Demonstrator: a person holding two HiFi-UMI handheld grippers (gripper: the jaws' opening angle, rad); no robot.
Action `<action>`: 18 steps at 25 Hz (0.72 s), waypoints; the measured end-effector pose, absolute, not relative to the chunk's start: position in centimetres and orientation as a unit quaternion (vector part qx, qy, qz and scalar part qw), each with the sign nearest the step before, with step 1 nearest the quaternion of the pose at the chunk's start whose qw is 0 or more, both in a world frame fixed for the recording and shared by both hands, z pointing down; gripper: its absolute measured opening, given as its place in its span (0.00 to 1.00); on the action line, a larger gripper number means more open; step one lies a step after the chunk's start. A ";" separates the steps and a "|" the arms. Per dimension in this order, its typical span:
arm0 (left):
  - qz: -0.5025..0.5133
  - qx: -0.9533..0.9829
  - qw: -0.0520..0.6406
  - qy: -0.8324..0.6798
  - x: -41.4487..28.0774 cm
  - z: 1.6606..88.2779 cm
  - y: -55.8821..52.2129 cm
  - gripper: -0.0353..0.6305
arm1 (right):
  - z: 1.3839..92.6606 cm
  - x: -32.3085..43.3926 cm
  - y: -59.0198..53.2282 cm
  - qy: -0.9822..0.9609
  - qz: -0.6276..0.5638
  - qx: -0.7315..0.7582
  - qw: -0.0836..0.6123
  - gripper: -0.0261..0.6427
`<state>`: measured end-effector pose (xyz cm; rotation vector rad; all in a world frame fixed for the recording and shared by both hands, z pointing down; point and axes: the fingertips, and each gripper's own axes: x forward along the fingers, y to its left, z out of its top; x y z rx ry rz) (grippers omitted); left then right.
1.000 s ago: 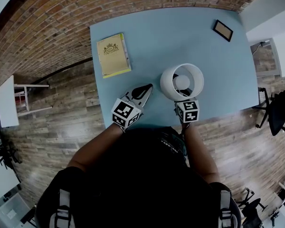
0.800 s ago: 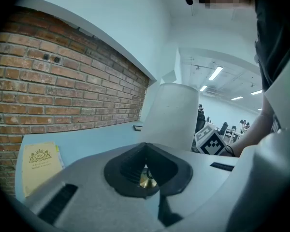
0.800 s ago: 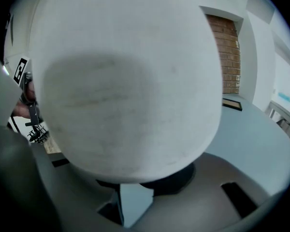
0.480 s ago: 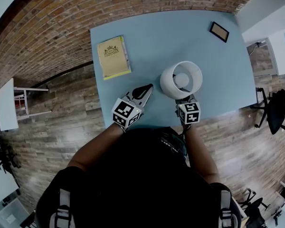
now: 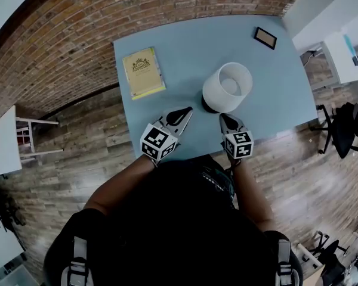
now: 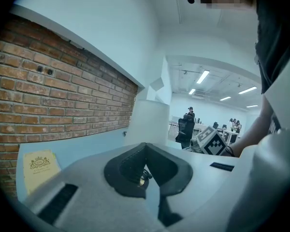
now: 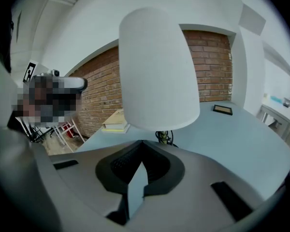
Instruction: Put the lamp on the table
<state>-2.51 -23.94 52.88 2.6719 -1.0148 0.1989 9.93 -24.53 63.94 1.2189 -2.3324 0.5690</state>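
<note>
Lamps: one lamp [image 5: 228,85] with a white drum shade, standing upright on its dark base, on the table [image 5: 185,46] a little right of the middle.
Lamp and grippers: it stands just beyond the tips of the right gripper [image 5: 225,118]; neither gripper grips it.
Grippers: two, side by side over the near edge of the table, each with one marker cube.
Left gripper [image 5: 182,113]: jaws pressed together at the tips, nothing between them, pointing toward the far right.
Right gripper: jaws closing right down, tips together, nothing between them; in the right gripper view the lamp's shade fills the space straight ahead.
Books: one yellow book [image 5: 143,72], lying flat near the table's far left corner.
Picture frames: one small dark picture frame [image 5: 265,37], lying flat near the far right corner, well apart from the lamp.
Surface: a pale blue rectangular tabletop, carrying only the lamp, the book and the frame.
Wall: a red brick wall [image 5: 65,34] runs along the far and left sides.
Floor: grey-brown wood planks [image 5: 95,154].
Left of the table: one small white side table [image 5: 5,140] on thin legs.
Right of the table: a white desk [image 5: 340,52] and dark office chairs [image 5: 348,130].
Beyond: the left gripper view shows an open office far off, with ceiling strip lights and a few people.
</note>
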 end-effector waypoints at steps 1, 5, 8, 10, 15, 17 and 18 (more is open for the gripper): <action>0.067 0.926 0.135 -0.347 -2.6 52.6 -23.4 0.07 | 63.5 9.8 -23.8 -0.845 0.202 0.441 0.223 0.06; 0.054 0.932 0.128 -0.335 -2.8 51.4 -21.2 0.07 | 61.6 9.3 -21.0 -0.850 0.188 0.440 0.221 0.06; 0.039 0.935 0.132 -0.326 -2.9 50.7 -19.9 0.07 | 60.0 9.3 -19.6 -0.850 0.178 0.449 0.211 0.06; 0.031 0.937 0.131 -0.323 -2.8 50.2 -19.0 0.07 | 58.7 9.1 -18.9 -0.852 0.170 0.452 0.202 0.06; 0.022 0.939 0.130 -0.319 -2.0 49.4 -17.5 0.07 | 55.7 9.1 -17.7 -0.862 0.158 0.447 0.179 0.06; 0.017 0.938 0.132 -0.322 -1.6 49.3 -17.2 0.07 | 54.7 9.1 -17.6 -0.866 0.153 0.444 0.172 0.06; 0.016 0.937 0.133 -0.323 -1.4 49.3 -17.1 0.07 | 54.3 9.2 -17.6 -0.868 0.151 0.442 0.169 0.06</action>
